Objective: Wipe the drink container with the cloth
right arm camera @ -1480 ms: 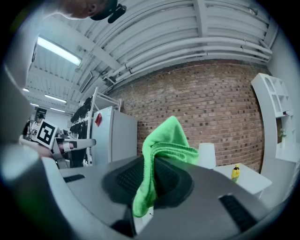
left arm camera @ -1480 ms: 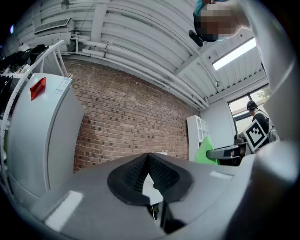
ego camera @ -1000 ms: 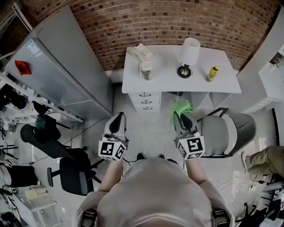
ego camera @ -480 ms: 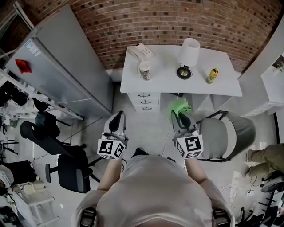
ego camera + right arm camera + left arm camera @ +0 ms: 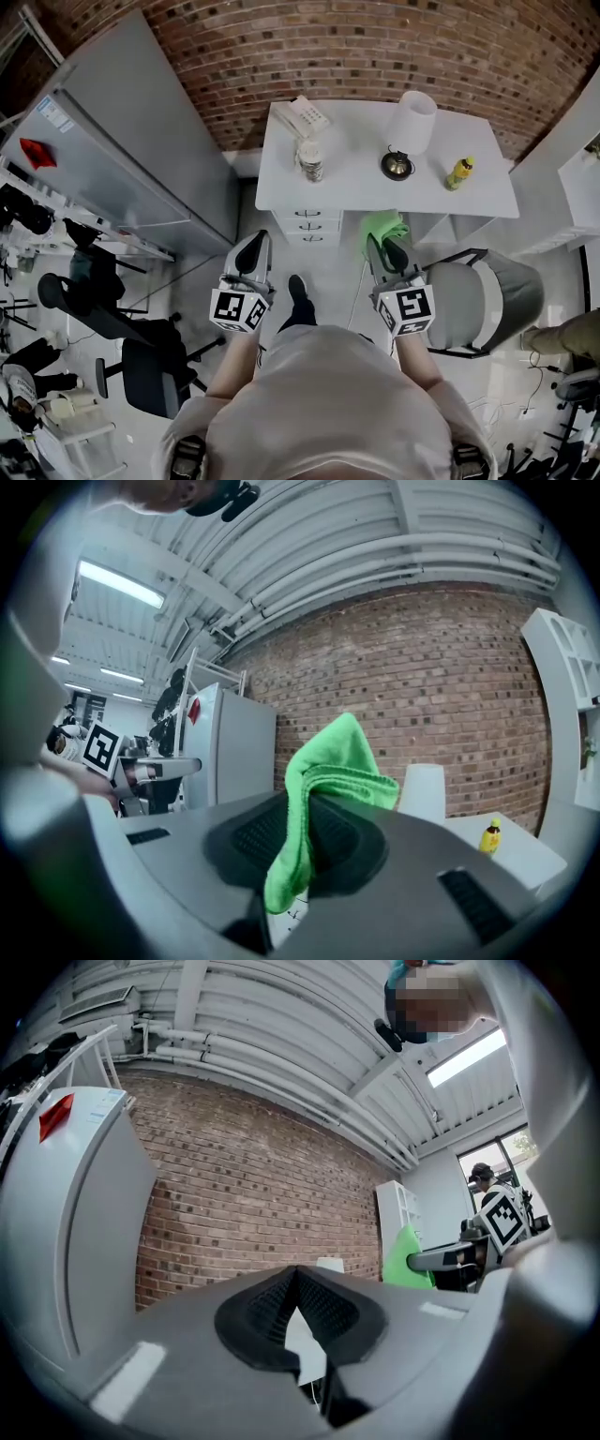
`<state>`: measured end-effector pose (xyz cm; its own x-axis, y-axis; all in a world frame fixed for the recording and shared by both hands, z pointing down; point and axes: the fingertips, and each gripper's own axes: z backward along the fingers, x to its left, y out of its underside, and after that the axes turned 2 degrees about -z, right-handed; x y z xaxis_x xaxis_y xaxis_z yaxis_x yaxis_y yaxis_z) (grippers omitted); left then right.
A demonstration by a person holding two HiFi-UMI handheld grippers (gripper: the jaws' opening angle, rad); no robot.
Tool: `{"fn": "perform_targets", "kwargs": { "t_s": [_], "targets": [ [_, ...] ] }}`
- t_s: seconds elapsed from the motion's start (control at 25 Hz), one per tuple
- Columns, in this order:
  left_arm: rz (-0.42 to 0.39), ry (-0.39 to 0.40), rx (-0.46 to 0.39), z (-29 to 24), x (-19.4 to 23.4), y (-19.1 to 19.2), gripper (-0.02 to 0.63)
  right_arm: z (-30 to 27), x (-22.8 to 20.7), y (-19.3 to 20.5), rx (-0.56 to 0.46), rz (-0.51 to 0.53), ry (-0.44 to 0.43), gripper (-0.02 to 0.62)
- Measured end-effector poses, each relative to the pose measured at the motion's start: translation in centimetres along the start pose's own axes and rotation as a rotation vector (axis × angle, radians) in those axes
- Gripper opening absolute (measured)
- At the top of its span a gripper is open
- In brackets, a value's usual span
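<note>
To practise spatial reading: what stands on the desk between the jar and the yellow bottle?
A white-shaded lamp, seen in the head view.

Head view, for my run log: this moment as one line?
left hand-held gripper: shut, empty | right hand-held gripper: shut on green microfibre cloth | yellow drink bottle: upright on white desk

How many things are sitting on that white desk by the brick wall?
4: a telephone at the back left corner, a jar just in front of it, a lamp near the middle, and a yellow bottle toward the right. None looks hidden.
</note>
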<state>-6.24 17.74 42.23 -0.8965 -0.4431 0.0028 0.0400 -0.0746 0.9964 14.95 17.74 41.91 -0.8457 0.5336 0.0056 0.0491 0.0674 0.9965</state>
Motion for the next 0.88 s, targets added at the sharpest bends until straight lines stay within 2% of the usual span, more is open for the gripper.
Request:
{"fn": "perform_targets", "kwargs": {
  "t_s": [0.36,0.6,0.88],
  "targets": [
    [0.033,0.053,0.012,-10.0,10.9,2.2,0.011,-13.8,-2.6,0.2,0.057,0.003,0.059,0.034],
    [0.025,0.131,0.029,-16.4,18.2,3.6,0.011,-22.7,-4.4,0.5,0.1,0.012,0.113,0.035],
    [0.072,0.151,0.071,-20.6,21.2,5.6,0.011,-27.5,-6.6,1.5,0.145,-0.022,0.149,0.034]
  ]
}}
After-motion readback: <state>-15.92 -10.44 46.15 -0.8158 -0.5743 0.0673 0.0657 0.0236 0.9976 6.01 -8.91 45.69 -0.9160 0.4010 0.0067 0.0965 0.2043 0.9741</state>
